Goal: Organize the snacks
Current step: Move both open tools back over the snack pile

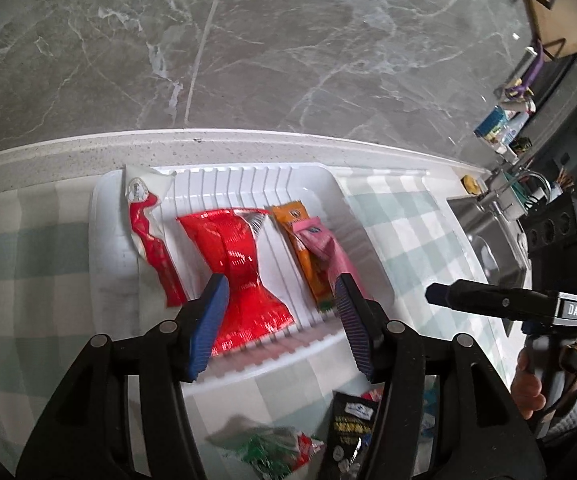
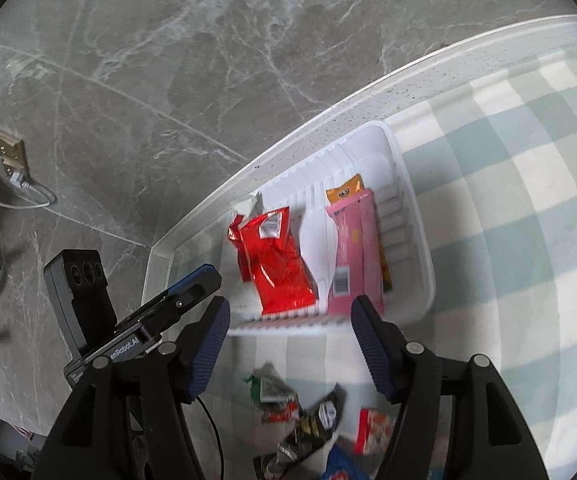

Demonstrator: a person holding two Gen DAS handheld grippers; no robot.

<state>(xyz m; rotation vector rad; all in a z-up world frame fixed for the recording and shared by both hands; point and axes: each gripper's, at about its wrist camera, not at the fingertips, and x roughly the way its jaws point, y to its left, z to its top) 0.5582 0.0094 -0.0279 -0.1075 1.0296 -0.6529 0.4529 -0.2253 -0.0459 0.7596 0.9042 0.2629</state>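
A white ribbed tray (image 1: 108,240) (image 2: 420,248) lies on the checked cloth. It holds a shiny red packet (image 1: 240,264) (image 2: 276,264), a white-and-red packet (image 1: 148,232), an orange bar (image 1: 292,220) (image 2: 344,190) and a pink packet (image 1: 328,248) (image 2: 358,240). My left gripper (image 1: 280,284) hangs open above the red packet, clear of it. My right gripper (image 2: 291,306) is open over the tray's near rim, holding nothing. Loose snacks lie on the cloth below both: a green-and-red wrapper (image 1: 272,448) (image 2: 268,390), a black packet (image 1: 348,424) (image 2: 316,420) and a red-and-white packet (image 2: 374,432).
The counter's speckled edge (image 1: 208,140) runs just behind the tray, with grey marble floor beyond. A steel sink (image 1: 488,248) with a tap sits to the right. A person's hand (image 1: 528,384) holds the right gripper's handle. Checked cloth (image 2: 508,200) spreads right of the tray.
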